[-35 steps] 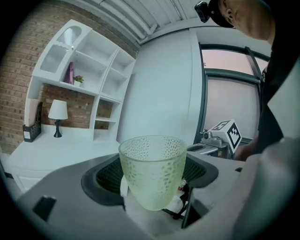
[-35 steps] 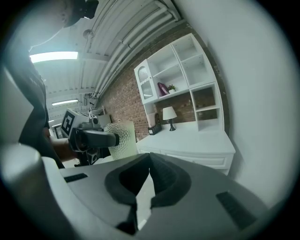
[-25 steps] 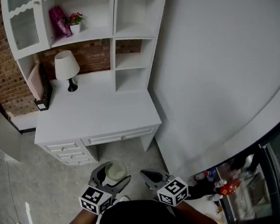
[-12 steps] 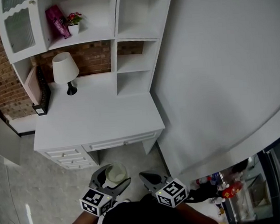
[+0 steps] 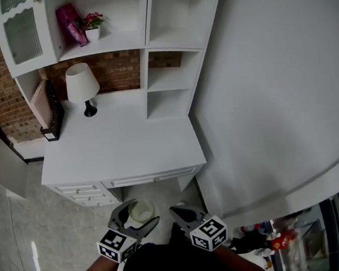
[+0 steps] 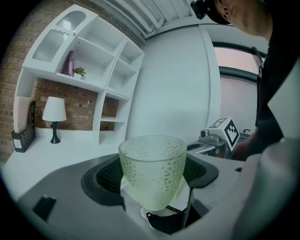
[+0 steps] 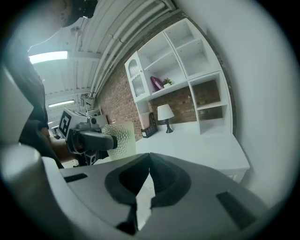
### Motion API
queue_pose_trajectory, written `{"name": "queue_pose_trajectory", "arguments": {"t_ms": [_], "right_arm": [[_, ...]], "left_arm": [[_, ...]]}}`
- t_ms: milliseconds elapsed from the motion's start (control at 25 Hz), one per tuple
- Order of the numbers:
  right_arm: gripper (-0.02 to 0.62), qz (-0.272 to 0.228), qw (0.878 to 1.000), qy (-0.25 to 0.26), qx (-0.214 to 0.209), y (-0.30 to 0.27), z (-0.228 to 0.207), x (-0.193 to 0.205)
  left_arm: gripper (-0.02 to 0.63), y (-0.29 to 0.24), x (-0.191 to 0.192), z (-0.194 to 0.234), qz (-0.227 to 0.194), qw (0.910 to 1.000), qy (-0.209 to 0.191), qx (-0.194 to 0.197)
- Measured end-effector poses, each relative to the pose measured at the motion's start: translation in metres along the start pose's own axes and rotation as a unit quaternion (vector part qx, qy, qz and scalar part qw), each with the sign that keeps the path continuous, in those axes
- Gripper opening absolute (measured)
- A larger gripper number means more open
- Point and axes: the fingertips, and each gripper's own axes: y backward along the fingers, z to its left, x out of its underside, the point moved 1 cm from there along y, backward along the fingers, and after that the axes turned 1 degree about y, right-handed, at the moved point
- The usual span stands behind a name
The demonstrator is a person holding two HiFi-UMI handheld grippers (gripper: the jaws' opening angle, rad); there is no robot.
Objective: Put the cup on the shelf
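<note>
A pale green dimpled glass cup (image 6: 152,171) stands upright between the two jaws of my left gripper (image 6: 151,178), which is shut on it. In the head view the cup (image 5: 141,211) and left gripper (image 5: 134,219) are low in the picture, in front of the white desk (image 5: 123,148). My right gripper (image 5: 185,214) is beside it, shut with nothing between its pads (image 7: 161,176). From the right gripper view the cup (image 7: 121,139) shows at the left. The white shelf unit (image 5: 167,73) rises at the desk's back, with open compartments.
On the desk stand a white lamp (image 5: 81,86) and a pink file holder (image 5: 48,107). An upper shelf holds a purple item (image 5: 68,23) and a small flower pot (image 5: 92,28). Drawers (image 5: 83,192) sit under the desk's left. A large white wall (image 5: 272,93) fills the right.
The view has shifted: the desk and shelf unit sit slightly lower and further right in the head view. Both grippers keep their places, the cup still held.
</note>
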Motion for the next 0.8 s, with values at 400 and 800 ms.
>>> {"name": "queue_pose_trajectory", "arguments": {"t_ms": [400,800], "right_arm": [[0.005,0.002,0.999,0.014,-0.044,-0.047,-0.08,-0.033],[0.005,-0.007,0.997,0.025,-0.066,-0.073,-0.188,-0.094]], "left_arm": [[0.379,-0.069,-0.024,0.047,-0.006,0.9989,0.006,-0.047],[0.379,-0.165,-0.078,0.088,-0.014,0.9963,0.012,-0.084]]}}
